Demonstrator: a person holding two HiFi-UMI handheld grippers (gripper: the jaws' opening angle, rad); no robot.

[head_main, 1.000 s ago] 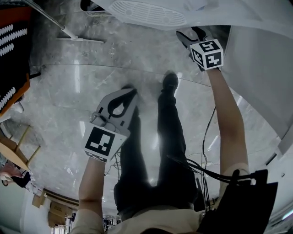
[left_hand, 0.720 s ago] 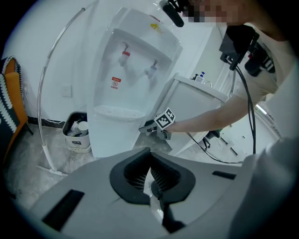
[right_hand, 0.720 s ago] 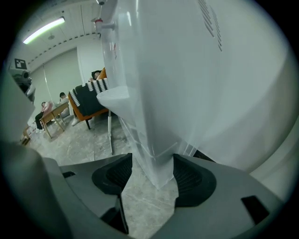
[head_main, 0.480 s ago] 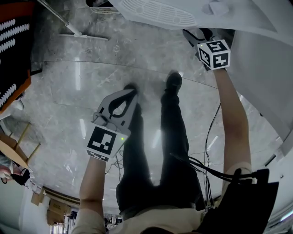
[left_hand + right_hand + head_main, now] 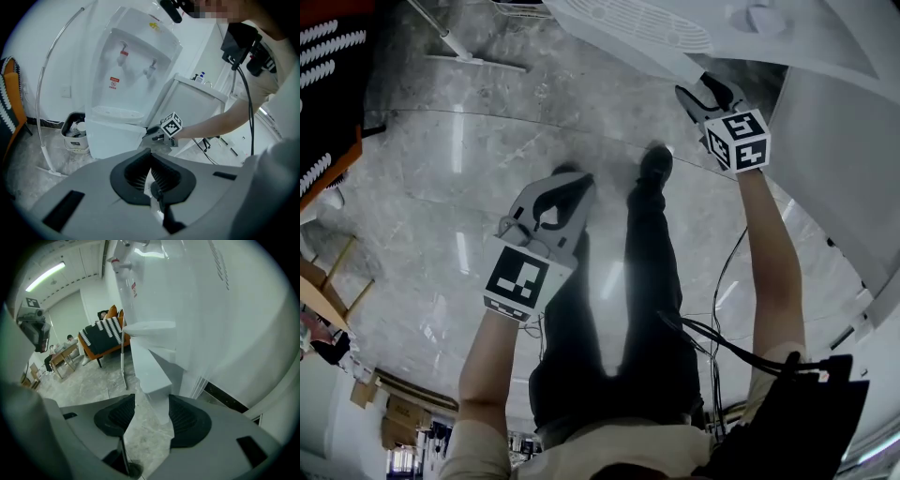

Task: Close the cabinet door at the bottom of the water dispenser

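Observation:
The white water dispenser (image 5: 133, 65) stands against the wall, and its bottom cabinet door (image 5: 115, 138) is swung out. My right gripper (image 5: 701, 92) is at the door's free edge, also seen in the left gripper view (image 5: 151, 135). In the right gripper view the jaws (image 5: 152, 401) stand apart with the door's edge (image 5: 152, 373) between them, not clearly pressed. My left gripper (image 5: 572, 186) hangs over the floor, away from the dispenser, jaws shut (image 5: 150, 154) on nothing.
A white bin (image 5: 75, 133) sits left of the dispenser, beside a thin pole stand (image 5: 44, 140). A white cabinet (image 5: 197, 105) stands to its right. Cables (image 5: 722, 281) trail by the person's legs (image 5: 647, 281). An orange chair (image 5: 105, 333) and seated people (image 5: 56, 355) are farther off.
My right gripper has shifted a little along the dispenser's front, staying at the door's edge. The left gripper has hardly moved and stays shut.

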